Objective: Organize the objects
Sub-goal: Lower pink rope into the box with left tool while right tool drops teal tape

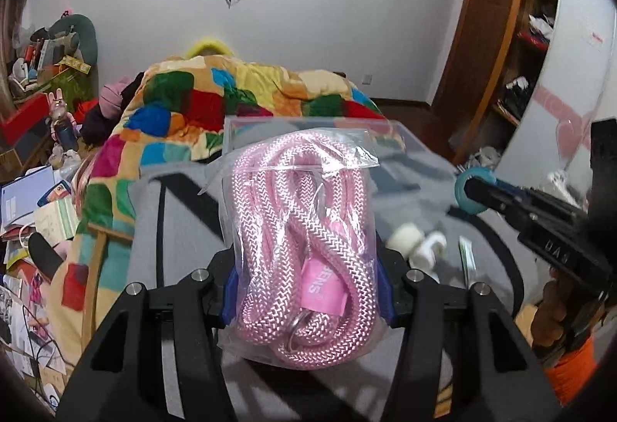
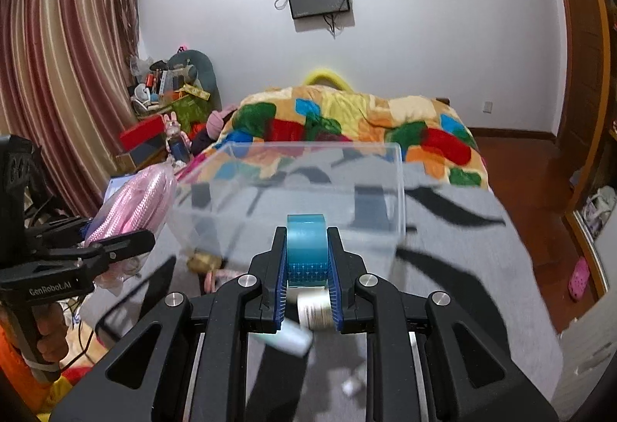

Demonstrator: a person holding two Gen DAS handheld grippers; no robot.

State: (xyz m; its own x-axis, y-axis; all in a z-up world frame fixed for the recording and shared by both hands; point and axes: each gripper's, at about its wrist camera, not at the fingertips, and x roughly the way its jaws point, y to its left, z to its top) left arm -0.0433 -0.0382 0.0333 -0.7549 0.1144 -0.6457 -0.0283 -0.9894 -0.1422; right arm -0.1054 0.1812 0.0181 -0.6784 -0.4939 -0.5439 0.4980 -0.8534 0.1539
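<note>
My left gripper (image 1: 306, 291) is shut on a clear bag of pink rope (image 1: 304, 229), held above the grey blanket; the bag also shows in the right wrist view (image 2: 135, 206) left of the clear plastic box (image 2: 385, 167). My right gripper (image 2: 307, 264) is shut on a teal tape roll (image 2: 305, 248), just in front of the box. In the left wrist view the right gripper (image 1: 468, 190) holds the tape roll (image 1: 462, 179) at the right, and the box (image 1: 239, 129) stands behind the bag.
A grey blanket (image 2: 462, 229) covers the bed's near end, with small white items (image 1: 420, 248), a white roll (image 2: 314, 310) and a tube (image 2: 293, 339) on it. A patchwork quilt (image 2: 347, 121) lies beyond. Clutter (image 1: 34, 190) lies left, shelves (image 1: 520, 55) right.
</note>
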